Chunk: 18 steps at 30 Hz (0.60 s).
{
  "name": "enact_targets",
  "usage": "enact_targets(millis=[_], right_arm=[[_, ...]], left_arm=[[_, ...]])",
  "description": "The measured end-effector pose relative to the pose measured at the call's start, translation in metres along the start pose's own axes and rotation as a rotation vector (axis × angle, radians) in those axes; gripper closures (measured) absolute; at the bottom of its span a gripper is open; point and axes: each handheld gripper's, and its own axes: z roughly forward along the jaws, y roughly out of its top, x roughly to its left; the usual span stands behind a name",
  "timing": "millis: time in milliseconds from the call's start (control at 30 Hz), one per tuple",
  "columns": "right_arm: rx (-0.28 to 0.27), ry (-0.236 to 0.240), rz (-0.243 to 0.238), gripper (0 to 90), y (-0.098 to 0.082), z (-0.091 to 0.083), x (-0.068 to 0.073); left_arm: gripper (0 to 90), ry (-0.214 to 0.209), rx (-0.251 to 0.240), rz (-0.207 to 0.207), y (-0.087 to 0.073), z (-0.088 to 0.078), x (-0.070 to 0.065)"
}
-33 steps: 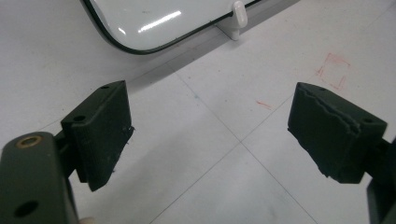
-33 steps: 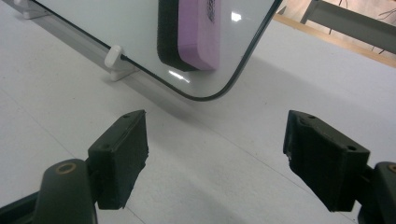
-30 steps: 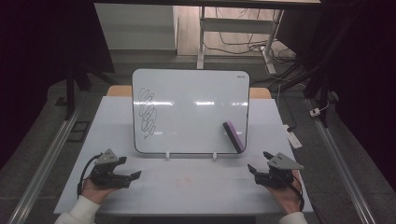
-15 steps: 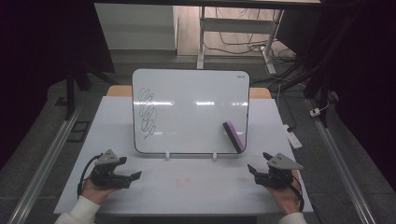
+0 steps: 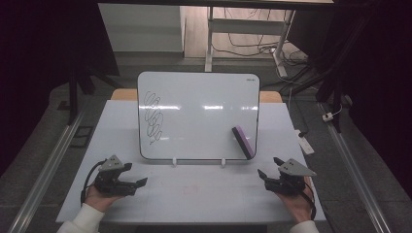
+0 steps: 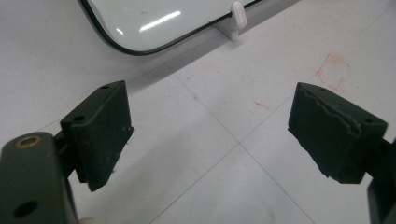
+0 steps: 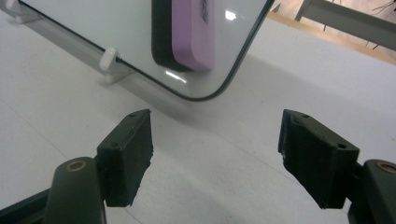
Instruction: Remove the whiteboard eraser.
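Observation:
A whiteboard (image 5: pixel 199 114) stands propped on two small white feet at the middle of the white table (image 5: pixel 204 194). Black scribbles (image 5: pixel 154 116) mark its left side. A purple eraser with a black base (image 5: pixel 243 142) clings to its lower right corner; the right gripper view has that eraser (image 7: pixel 187 32) close ahead. My left gripper (image 5: pixel 137 183) rests open at the table's front left, its jaws wide over bare tabletop (image 6: pixel 210 144). My right gripper (image 5: pixel 265 175) rests open at the front right, nothing between its jaws (image 7: pixel 215 154).
A faint red square (image 5: pixel 191 190) is drawn on the table between the grippers, also seen from the left gripper as a red mark (image 6: pixel 332 70). Metal rails (image 5: pixel 46 170) run along both table sides. A desk frame and cables (image 5: pixel 252 43) lie behind on the floor.

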Motion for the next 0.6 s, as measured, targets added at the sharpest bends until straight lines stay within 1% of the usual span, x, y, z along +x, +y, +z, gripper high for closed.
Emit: enact_targets(millis=[167,367,467,600], right_arm=[[-0.019,-0.001,0.005,26.9,0.005,-0.003,0.001],[-0.022,0.007,0.003,28.3,0.010,-0.003,0.001],[-0.037,0.016,0.001,30.1,0.021,-0.004,0.001],[-0.046,0.009,-0.005,31.5,0.034,-0.002,0.003]], left_arm=[[14.0,-0.001,0.001,-0.002,0.000,0.000,0.000],[13.9,-0.002,0.001,-0.001,0.001,0.000,0.000],[13.9,-0.004,-0.001,-0.004,0.001,0.000,-0.001],[13.9,-0.004,0.001,-0.001,0.001,0.000,-0.001]])
